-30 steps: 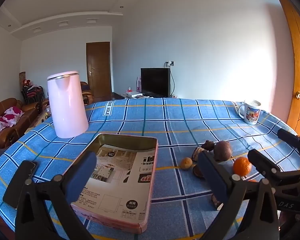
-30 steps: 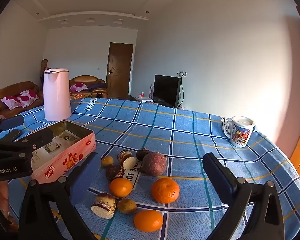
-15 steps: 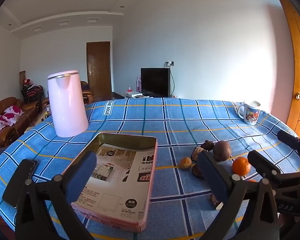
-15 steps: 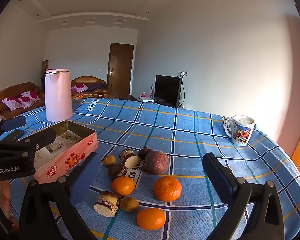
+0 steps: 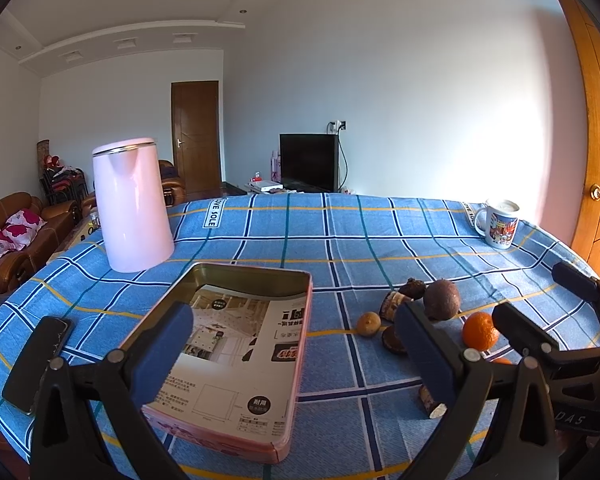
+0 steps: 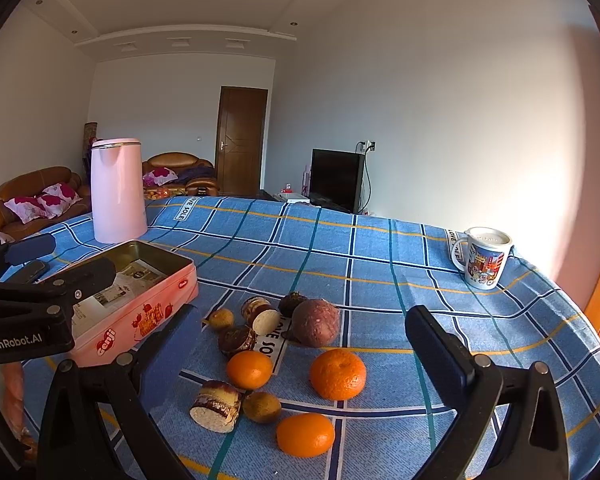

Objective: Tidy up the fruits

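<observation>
A pink tin (image 5: 236,344) (image 6: 132,300) lined with printed paper lies open on the blue checked cloth. To its right sits a loose pile: three oranges (image 6: 337,373) (image 6: 249,369) (image 6: 305,434), a dark purple round fruit (image 6: 315,322) (image 5: 441,304), small brown fruits (image 6: 221,318) (image 6: 262,407) and cake rolls (image 6: 216,405). My left gripper (image 5: 292,354) is open and empty above the tin's near end. My right gripper (image 6: 304,354) is open and empty over the pile; it also shows in the left wrist view (image 5: 540,300).
A pink kettle (image 5: 132,204) stands behind the tin at the left. A printed mug (image 6: 482,258) stands at the far right. A black phone (image 5: 36,364) lies at the left table edge. A sofa and TV stand beyond the table.
Both grippers have drifted slightly; the pile sits a little higher and nearer the middle in the right wrist view. Nothing was picked up or released.
</observation>
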Tool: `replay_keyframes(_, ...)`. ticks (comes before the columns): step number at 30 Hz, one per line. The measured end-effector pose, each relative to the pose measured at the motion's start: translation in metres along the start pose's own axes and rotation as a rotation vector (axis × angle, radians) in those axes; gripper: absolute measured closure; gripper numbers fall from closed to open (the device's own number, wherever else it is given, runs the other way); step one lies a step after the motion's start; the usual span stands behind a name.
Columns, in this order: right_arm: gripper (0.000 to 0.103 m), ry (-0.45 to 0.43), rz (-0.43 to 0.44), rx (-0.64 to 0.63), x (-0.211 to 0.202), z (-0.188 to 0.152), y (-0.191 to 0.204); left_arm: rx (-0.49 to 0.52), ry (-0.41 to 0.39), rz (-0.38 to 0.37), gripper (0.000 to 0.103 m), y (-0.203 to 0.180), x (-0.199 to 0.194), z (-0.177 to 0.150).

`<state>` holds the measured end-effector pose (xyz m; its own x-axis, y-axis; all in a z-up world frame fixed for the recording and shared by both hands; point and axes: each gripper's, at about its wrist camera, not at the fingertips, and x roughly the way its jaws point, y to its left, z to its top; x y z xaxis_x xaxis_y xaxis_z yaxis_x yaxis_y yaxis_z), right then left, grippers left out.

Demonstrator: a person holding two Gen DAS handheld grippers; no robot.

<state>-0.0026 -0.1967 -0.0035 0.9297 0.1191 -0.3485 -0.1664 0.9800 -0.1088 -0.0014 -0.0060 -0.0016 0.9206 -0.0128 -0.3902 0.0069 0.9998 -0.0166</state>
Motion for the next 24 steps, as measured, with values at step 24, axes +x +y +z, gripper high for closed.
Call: replay_keyframes(24,0.001,0.018,0.023,-0.009,0.0029,-0.0026,0.0068,-0.005,0.002,0.001,0.0,0.0016,-0.0002,0.0002)
